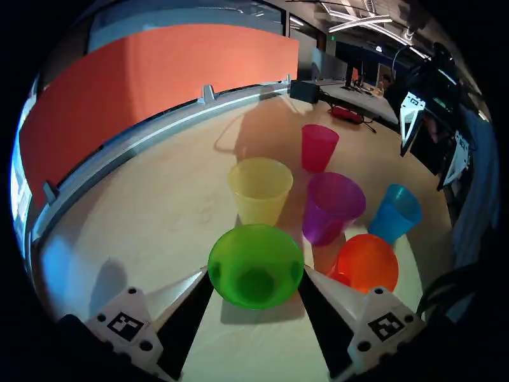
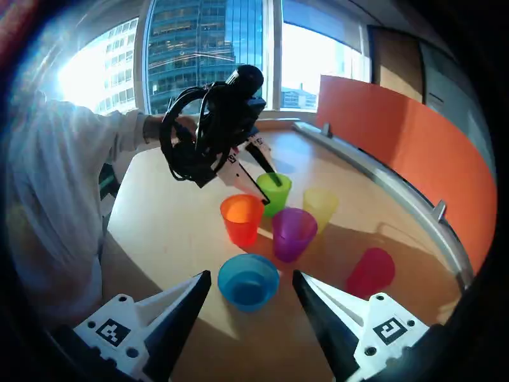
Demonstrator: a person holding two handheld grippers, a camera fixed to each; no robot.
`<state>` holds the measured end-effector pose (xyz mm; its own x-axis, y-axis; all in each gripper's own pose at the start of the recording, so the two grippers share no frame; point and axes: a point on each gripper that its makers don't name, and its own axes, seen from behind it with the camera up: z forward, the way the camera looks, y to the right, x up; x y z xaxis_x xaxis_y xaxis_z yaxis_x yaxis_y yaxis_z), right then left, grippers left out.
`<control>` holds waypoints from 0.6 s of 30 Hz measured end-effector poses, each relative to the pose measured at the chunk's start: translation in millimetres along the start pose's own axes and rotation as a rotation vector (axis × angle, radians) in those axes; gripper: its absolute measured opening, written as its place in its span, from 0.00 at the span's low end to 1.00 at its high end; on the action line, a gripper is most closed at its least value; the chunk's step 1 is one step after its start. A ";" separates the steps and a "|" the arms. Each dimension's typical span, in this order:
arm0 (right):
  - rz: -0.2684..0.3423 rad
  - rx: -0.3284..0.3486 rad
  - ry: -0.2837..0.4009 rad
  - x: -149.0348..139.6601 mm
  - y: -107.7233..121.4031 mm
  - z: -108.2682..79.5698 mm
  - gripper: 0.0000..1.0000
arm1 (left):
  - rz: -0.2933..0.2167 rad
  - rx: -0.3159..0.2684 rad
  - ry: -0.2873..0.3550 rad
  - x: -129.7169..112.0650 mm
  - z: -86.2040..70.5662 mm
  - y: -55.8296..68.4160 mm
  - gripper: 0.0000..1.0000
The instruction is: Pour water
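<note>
My left gripper point(image 1: 254, 274) is shut on a green cup point(image 1: 256, 266), its fingers pressing the cup's two sides; the cup stands upright on the wooden table point(image 1: 159, 210). Behind it cluster a yellow cup point(image 1: 261, 190), a purple cup point(image 1: 331, 207), a pink cup point(image 1: 318, 148), a blue cup point(image 1: 396, 213) and an orange cup point(image 1: 366, 262). My right gripper point(image 2: 250, 275) is open, with the blue cup point(image 2: 248, 281) in the gap and apart from both fingers. In the right gripper view the left gripper point(image 2: 272, 193) straddles the green cup point(image 2: 280, 198).
An orange partition point(image 1: 165, 83) on a metal rail point(image 1: 159, 127) runs along one side of the table. A person in a pale sleeve point(image 2: 57, 191) stands at the opposite table edge. Large windows point(image 2: 203, 51) lie beyond. Dark items point(image 1: 347, 114) sit at the table's far end.
</note>
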<state>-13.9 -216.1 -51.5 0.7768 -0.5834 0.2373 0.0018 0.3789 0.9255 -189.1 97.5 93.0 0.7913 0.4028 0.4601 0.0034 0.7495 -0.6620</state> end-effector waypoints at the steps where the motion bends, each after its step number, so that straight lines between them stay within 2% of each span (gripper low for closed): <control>1: -0.001 0.000 -0.001 -0.6 0.0 1.0 0.99 | -0.001 0.000 0.000 0.1 0.0 -0.2 0.87; 8: -0.005 0.006 -0.011 -6.6 -1.2 9.3 0.99 | -0.001 0.016 0.016 5.5 -3.2 -4.2 0.87; 18: -0.025 0.007 -0.052 -25.5 -1.2 25.8 0.99 | -0.010 0.039 0.070 24.9 -21.4 -7.7 0.86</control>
<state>-50.0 -220.2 -51.1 0.7428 -0.6292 0.2289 0.0160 0.3586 0.9334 -156.4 90.6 96.9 0.8321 0.3583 0.4233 -0.0109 0.7737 -0.6335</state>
